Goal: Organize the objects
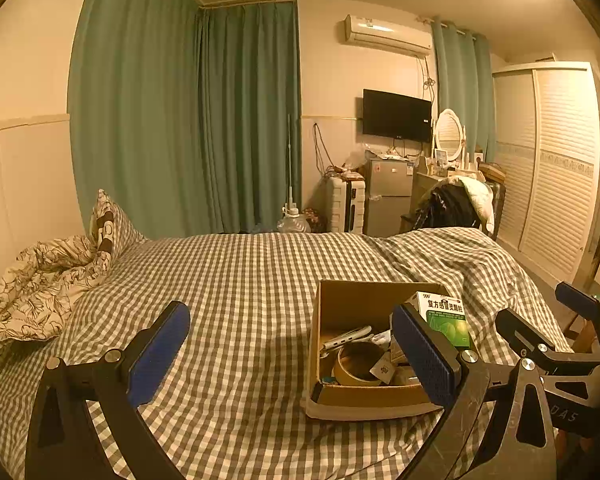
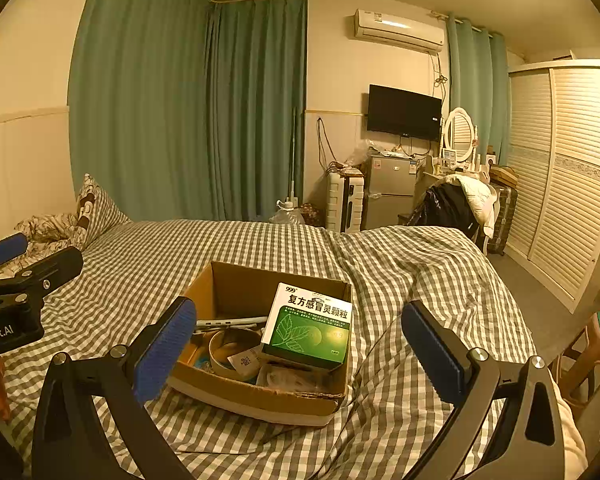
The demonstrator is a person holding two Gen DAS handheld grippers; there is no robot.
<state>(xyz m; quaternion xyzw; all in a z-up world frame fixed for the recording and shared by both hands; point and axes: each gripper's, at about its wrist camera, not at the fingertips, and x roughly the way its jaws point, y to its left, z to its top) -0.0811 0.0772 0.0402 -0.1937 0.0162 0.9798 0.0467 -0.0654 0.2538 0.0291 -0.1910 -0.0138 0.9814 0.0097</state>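
Observation:
An open cardboard box lies on the checked bed. In it are a green and white medicine box, a roll of tape, a white power strip and small packets. My left gripper is open and empty, over the bed just left of the box. My right gripper is open and empty, held above the box's near side. Each gripper shows at the edge of the other's view.
The bed has a grey checked cover, with a crumpled floral quilt and a pillow at the far left. Beyond are green curtains, a small fridge, a suitcase, a chair with clothes and a louvred wardrobe.

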